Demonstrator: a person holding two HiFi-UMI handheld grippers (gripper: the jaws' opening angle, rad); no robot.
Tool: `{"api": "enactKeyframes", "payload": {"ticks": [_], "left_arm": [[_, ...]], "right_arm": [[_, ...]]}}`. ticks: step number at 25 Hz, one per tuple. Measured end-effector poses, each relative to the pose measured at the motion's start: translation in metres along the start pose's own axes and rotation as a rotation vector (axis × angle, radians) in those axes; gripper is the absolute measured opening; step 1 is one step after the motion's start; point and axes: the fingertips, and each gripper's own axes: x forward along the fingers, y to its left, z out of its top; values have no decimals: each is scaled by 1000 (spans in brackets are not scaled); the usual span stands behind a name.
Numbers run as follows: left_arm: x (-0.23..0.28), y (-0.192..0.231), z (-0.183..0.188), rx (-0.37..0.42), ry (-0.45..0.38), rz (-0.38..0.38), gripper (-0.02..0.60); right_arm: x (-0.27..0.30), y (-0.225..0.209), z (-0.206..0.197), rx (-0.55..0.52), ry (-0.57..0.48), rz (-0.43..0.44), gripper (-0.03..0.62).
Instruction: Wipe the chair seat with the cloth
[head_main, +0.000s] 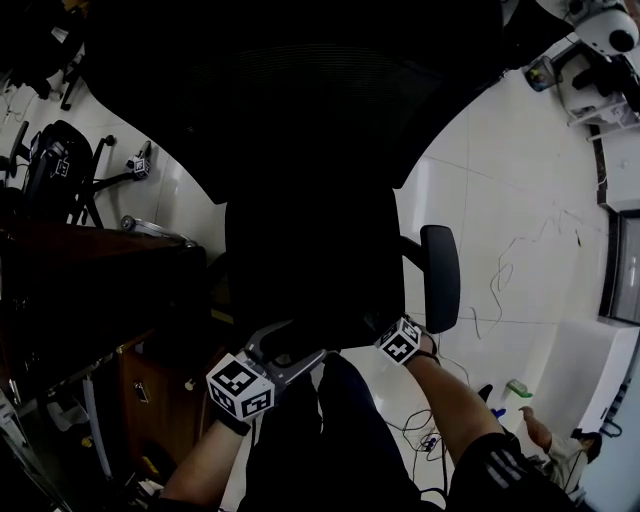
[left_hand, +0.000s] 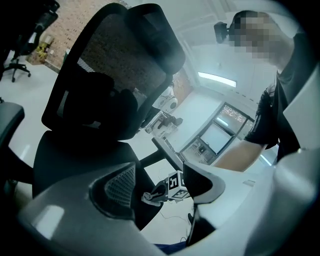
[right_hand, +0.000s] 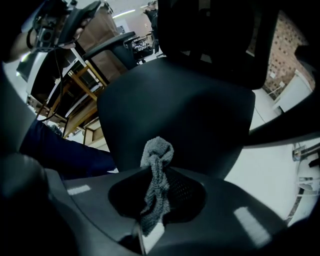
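White floor tiles (head_main: 500, 200) surround a black office chair. A dark wooden desk (head_main: 90, 260) crowds it at 9 o'clock, and loose cables (head_main: 497, 285) trail at 4 o'clock, beyond the armrest (head_main: 440, 275). The right gripper (right_hand: 154, 215) is clamped tight on a bunched grey cloth (right_hand: 157, 160) at the front edge of the chair seat (right_hand: 175, 105), at its 6 o'clock; whether the cloth touches the seat is unclear. The left gripper (left_hand: 161, 186) is alongside, jaws wide apart and empty.

Left tongs (head_main: 285, 352), right tongs (head_main: 392, 338) at black chair seat (head_main: 310, 260) near edge.
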Motion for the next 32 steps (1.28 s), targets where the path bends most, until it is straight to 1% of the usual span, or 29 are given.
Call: {"api": "enactKeyframes", "payload": {"ticks": [2,3,4,7,9,10,13,16,19,23,26,29,32], "left_arm": [[0,-3,4,5,0,-1,322],[0,-3,5,6,-2,0,322],[-1,-4,6,6,-5,3,322],[-6,-8,15,15,-14,15,322],[-12,-13,24,21,-24,27,322],[-16,-16,31,26,-32,37,322],[-31,-20,48,42,-68,74,322],[-45,-34,62,58,-96,108,322],[-59,-60,76,78,-127,118,322],[-85,-83,87,108,-160,126,322],[-108,-101,86,128,-183,125,322],[-131,-119,78,152,-208,117,322],[-157,-141,58,181,-213,91,322]], "right_arm": [[-5,-1,5,29,-21,6,53],[-10,0,12,62,-49,19,54],[-16,2,22,108,-94,40,54],[-49,11,60,264,-269,107,54],[-78,20,83,331,-379,141,54],[-94,25,96,348,-430,155,54],[-138,37,129,345,-542,184,54],[-173,48,149,321,-606,206,54],[-214,60,164,293,-673,217,54],[-266,77,183,290,-772,230,53],[-303,98,190,288,-841,238,53],[-336,123,188,290,-912,240,54],[-361,156,179,357,-992,256,54]]}}
